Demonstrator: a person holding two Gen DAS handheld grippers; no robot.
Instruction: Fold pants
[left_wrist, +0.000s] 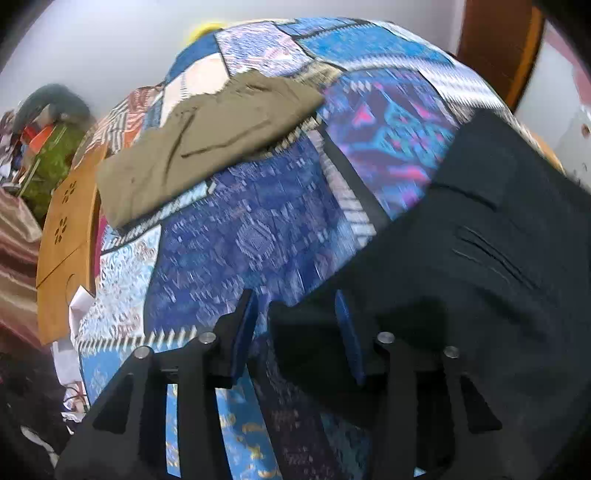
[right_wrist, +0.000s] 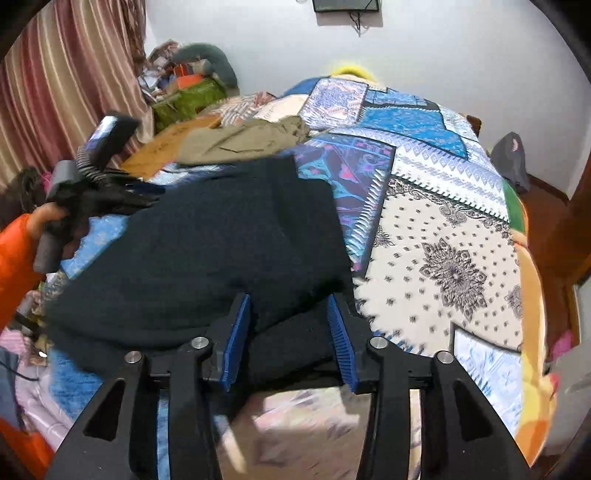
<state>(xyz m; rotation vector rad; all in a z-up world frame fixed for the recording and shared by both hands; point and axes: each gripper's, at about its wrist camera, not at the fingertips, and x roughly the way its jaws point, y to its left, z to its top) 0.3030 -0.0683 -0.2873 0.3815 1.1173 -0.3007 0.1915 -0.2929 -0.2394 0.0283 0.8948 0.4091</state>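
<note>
While both cameras look down at a bed covered by a patchwork quilt (right_wrist: 443, 229), the black pants (right_wrist: 207, 243) lie spread over the near half of that quilt.

Right gripper (right_wrist: 290, 332): at 6 o'clock of the right wrist view. The blue pads (right_wrist: 236, 332) stand apart, with a bunched fold of the black cloth between them. The cloth fills the gap, but the blur hides whether the pads press on it; the grip cannot be told.

Left gripper (left_wrist: 295, 332): at 6 o'clock of the left wrist view. The jaws stand apart. A dark edge of the black pants (left_wrist: 480, 258) lies between them; the left pad appears clear of the cloth, with quilt showing beside it. In the right wrist view this tool (right_wrist: 96, 192) appears at 9 o'clock, held by a hand (right_wrist: 48, 218) with an orange sleeve (right_wrist: 14, 258), at the far left edge of the pants.

An olive garment (left_wrist: 207, 147) lies at 11 o'clock of the left wrist view, beyond the black pants. A wooden board (left_wrist: 66, 236) sits at 9 o'clock, beside the quilt.

No brand, label or legible writing is visible in either view.
</note>
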